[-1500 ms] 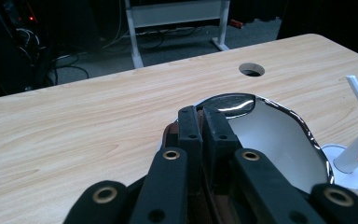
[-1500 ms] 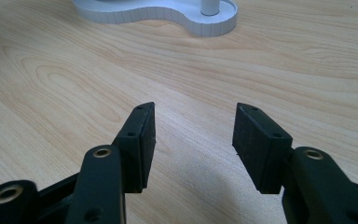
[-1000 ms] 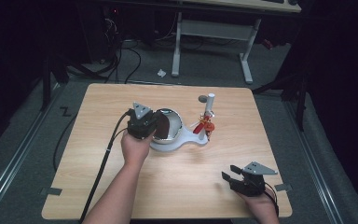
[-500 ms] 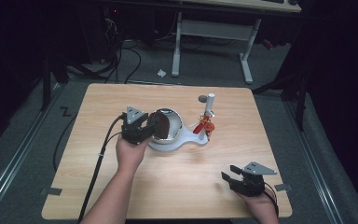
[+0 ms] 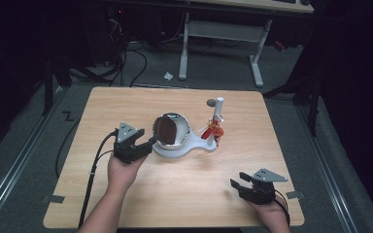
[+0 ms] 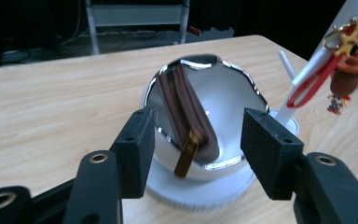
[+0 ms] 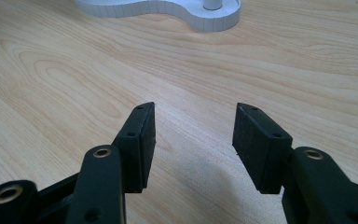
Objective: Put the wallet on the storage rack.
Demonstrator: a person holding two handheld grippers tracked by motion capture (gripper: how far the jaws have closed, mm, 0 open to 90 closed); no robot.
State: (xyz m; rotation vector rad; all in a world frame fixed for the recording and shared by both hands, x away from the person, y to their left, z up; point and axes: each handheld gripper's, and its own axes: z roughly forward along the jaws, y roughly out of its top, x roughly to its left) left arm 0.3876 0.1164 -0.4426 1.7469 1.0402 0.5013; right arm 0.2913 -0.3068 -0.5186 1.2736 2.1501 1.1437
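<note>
The left gripper (image 5: 148, 143) has its fingers (image 6: 137, 144) spread; they have just been opening, and nothing sits between them. Just past their tips stands a shiny silver bowl (image 6: 214, 100), tilted on its side so its open face looks toward the gripper. Inside lies a brown pouch (image 6: 186, 114) with a gold zipper tab (image 6: 186, 156) hanging near the bowl's lower rim. The bowl rests on a white base (image 5: 194, 148) near the middle of the desk (image 5: 126, 104). From the far end of that base a white post (image 5: 217, 110) rises upright, with a red loop and a small orange and gold charm (image 5: 213, 132) hanging at its lower part. In the high view the left gripper sits just to the left of the bowl, close to its rim but apart from it, held by the person's left hand (image 5: 124, 170).

The right gripper (image 5: 238, 184) rests well apart, near the desk's front right corner, in the person's right hand (image 5: 267, 208). Its fingers (image 7: 137, 140) are also spread wide over bare wood, pinching nothing, with the white base's edge far ahead of them.
</note>
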